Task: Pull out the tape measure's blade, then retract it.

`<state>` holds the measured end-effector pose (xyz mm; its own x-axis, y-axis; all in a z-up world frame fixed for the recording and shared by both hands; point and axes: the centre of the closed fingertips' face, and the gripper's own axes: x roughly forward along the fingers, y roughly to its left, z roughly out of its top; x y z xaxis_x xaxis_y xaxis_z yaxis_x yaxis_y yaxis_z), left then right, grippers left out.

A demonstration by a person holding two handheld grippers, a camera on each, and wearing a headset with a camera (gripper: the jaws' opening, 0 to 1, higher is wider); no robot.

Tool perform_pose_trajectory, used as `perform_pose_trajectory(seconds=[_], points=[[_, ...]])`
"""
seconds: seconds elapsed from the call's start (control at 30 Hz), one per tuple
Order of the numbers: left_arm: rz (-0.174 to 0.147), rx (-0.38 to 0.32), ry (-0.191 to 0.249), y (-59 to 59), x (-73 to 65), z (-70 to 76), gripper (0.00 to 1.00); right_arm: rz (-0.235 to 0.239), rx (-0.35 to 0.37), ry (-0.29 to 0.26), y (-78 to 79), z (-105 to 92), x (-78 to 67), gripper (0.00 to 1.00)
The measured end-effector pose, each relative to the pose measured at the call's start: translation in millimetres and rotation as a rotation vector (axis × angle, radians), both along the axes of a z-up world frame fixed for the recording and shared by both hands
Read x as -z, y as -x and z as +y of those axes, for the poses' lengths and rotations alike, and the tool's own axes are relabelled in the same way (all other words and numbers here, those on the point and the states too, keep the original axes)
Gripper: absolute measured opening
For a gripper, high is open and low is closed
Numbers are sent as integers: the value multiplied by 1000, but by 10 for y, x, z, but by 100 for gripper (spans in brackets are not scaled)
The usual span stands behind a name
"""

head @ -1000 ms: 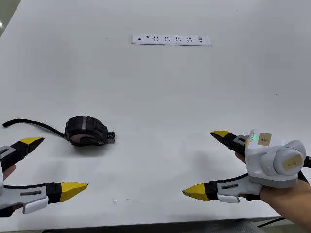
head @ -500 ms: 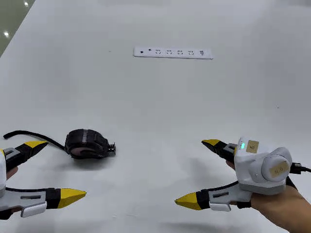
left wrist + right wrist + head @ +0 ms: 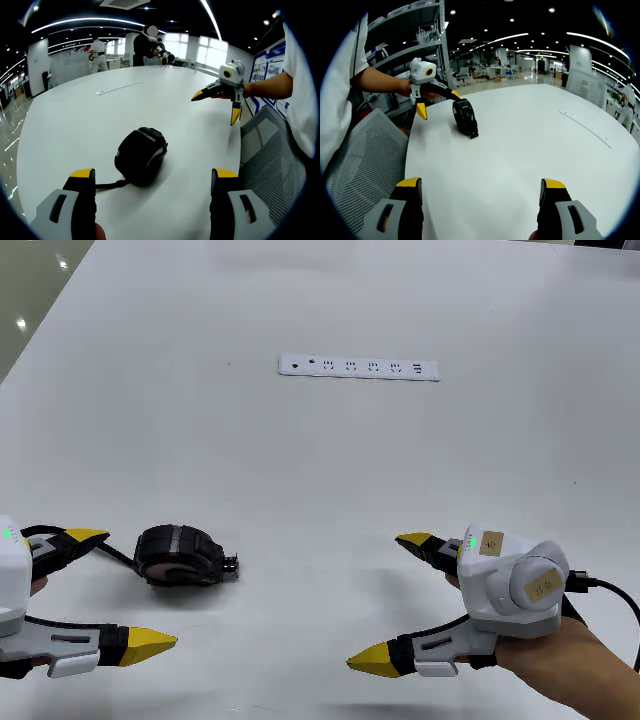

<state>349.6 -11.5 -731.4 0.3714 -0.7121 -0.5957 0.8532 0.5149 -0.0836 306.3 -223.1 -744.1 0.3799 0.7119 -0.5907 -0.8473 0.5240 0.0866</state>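
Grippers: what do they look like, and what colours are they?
Both the left gripper and the right gripper have white bodies, black jaws and pointy yellow tips. The right one carries tan stickers, a small green light and a black cable. The person wears a white short sleeve.

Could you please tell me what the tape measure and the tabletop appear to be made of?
Tape measure: black casing with a matte, ribbed look, likely plastic with a rubbery grip, though that is uncertain. Table: smooth, plain white with a soft sheen, probably laminate or painted board.
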Motion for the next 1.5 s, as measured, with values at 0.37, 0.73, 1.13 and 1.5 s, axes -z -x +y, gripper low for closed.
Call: perform_pose_trajectory(seconds=[0.37,0.73,1.13,1.5], points=[[10,65,-43,-104,99,-34,92,8,-34,0,-88,112,46,96],[7,139,-86,-180,135,-70,83,21,-73,-6,-144,249,104,95],[-5,215,-129,-264,185,-121,68,27,-100,-14,-211,364,151,94],[2,302,-166,-245,267,-186,53,30,-117,-21,-255,448,163,93]])
